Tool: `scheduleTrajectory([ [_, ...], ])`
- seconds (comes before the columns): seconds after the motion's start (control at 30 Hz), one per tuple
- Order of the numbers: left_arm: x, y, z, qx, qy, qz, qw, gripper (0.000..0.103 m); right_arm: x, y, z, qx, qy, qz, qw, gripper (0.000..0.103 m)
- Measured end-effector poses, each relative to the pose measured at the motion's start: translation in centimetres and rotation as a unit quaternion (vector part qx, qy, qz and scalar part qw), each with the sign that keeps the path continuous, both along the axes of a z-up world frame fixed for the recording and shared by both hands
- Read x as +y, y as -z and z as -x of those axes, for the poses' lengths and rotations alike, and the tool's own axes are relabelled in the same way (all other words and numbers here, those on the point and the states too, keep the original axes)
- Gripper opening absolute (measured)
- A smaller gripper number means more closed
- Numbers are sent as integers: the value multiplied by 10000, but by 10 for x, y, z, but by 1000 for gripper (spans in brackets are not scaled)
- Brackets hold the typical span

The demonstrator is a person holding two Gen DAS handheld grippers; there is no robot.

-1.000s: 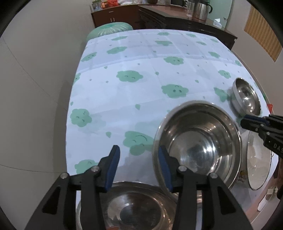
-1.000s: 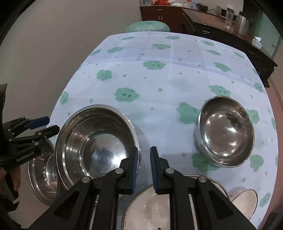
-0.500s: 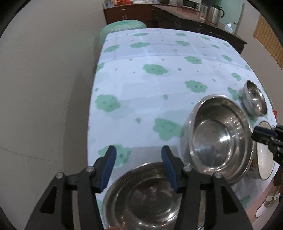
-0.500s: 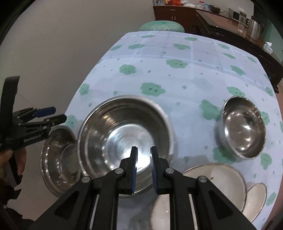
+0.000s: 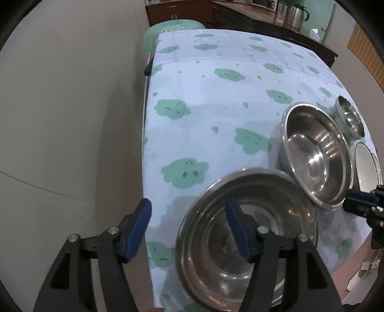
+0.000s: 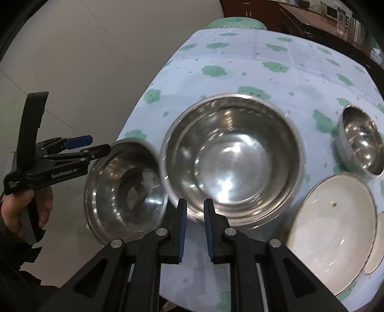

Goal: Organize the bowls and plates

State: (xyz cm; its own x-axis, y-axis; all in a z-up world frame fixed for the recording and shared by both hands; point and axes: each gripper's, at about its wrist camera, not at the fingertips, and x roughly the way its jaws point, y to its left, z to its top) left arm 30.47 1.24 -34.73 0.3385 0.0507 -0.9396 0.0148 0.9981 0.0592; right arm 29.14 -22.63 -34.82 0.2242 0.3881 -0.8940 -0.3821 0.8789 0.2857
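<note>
A medium steel bowl (image 5: 247,230) sits at the table's near left corner; it also shows in the right wrist view (image 6: 124,192). My left gripper (image 5: 189,225) is open, with its right finger inside the bowl and its left finger outside the rim. A large steel bowl (image 6: 230,158) stands beside it, also in the left wrist view (image 5: 316,156). My right gripper (image 6: 194,216) is nearly shut and empty, just in front of the large bowl's near rim. A small steel bowl (image 6: 360,141) and a white plate (image 6: 331,230) lie to the right.
The table wears a white cloth with green cloud prints (image 5: 216,108). Its left edge (image 5: 145,148) drops to a beige floor. A green stool (image 5: 172,26) and a dark sideboard with a kettle (image 5: 295,14) stand at the far end. A second plate edge (image 6: 376,244) shows at far right.
Both grippers moved left and back. The left gripper shifted so its right finger is now inside the medium bowl. The right gripper stayed nearly shut.
</note>
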Motion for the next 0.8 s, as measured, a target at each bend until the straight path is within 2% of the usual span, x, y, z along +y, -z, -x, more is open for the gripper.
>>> scheduleTrajectory([
  [0.5,24,15,17,213,197,72,9996,71,27,14,30,344,287,-133,9989,20],
  [0.63,24,21,18,281,303,99,9991,71,31,19,35,394,363,-123,9985,30],
  [0.8,27,28,19,362,349,150,9986,71,35,23,38,424,433,-77,9981,31],
])
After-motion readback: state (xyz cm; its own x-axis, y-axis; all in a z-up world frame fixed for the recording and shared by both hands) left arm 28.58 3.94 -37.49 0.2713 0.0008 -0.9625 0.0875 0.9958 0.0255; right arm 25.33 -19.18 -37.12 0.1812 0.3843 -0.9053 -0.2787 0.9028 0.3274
